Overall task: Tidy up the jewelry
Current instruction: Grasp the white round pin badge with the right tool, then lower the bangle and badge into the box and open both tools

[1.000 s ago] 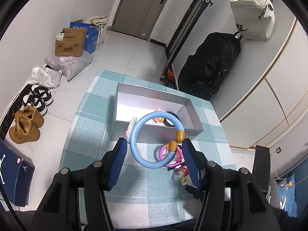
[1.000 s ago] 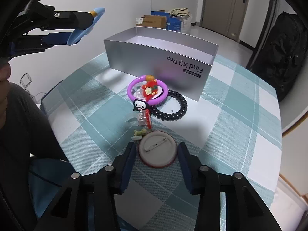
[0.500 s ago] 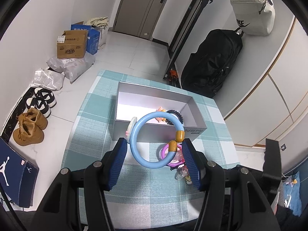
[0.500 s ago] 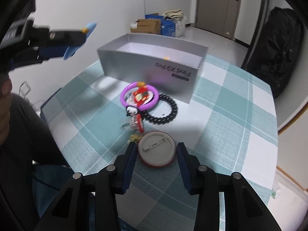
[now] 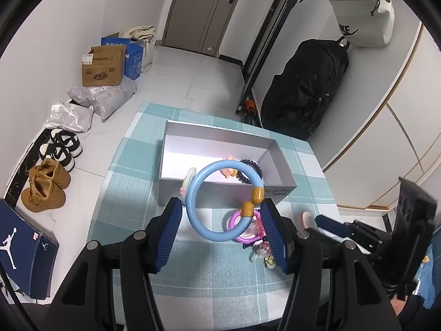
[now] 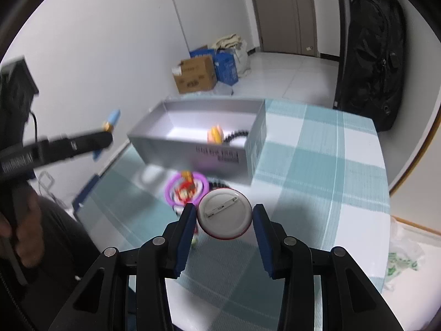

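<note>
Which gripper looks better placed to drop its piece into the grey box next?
Probably left: the left gripper holds the blue bangle up near the grey box; the right gripper's badge hangs farther back.

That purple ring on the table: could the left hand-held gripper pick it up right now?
Probably not yet. The left hand-held gripper is already shut on a blue ring, so nothing else fits between its fingers. The purple ring lies in the open just beneath; the way is otherwise free.

A brown cardboard carton (image 5: 102, 66) stands on the white tiled floor beside a blue box (image 5: 134, 57). Tan suede boots (image 5: 45, 184) sit near black-and-white sneakers (image 5: 59, 149). A large black backpack (image 5: 303, 91) leans against the wall.
</note>
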A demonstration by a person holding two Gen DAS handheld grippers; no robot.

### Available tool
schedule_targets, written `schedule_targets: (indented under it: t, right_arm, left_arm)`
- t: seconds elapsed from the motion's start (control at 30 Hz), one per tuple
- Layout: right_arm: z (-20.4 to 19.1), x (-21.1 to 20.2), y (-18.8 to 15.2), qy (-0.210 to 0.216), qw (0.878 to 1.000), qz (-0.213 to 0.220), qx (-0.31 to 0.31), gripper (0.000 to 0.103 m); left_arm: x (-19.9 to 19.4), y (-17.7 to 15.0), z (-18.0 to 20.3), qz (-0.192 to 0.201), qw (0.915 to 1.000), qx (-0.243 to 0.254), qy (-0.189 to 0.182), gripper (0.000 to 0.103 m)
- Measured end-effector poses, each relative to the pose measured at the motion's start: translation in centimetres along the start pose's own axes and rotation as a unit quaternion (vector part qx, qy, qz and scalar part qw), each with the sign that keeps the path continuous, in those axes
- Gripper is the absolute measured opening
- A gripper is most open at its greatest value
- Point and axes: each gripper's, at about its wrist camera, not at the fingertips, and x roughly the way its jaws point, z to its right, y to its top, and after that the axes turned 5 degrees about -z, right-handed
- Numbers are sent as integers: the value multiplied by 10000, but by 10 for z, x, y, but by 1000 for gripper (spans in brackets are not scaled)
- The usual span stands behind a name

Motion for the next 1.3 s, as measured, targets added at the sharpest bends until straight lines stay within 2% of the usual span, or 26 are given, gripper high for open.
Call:
schedule_targets:
  t: [0.3,0.63,0.9,1.3]
  right_arm:
    - [1,-10,39,358,9987,357,51,41]
    - [8,10,78,685,9967,432,84,41]
    - [16,34,101,834,9958,355,92,41]
    - [27,65,116,961,9951,173,161,41]
  left_arm:
    - [7,21,9,27,9999,150,58,54]
    - [33,40,7,-269,9995,146,25,54]
    - [55,59,6,-445,9989,166,-40,54]
    - [79,63,2,-790,9967,113,-132,54]
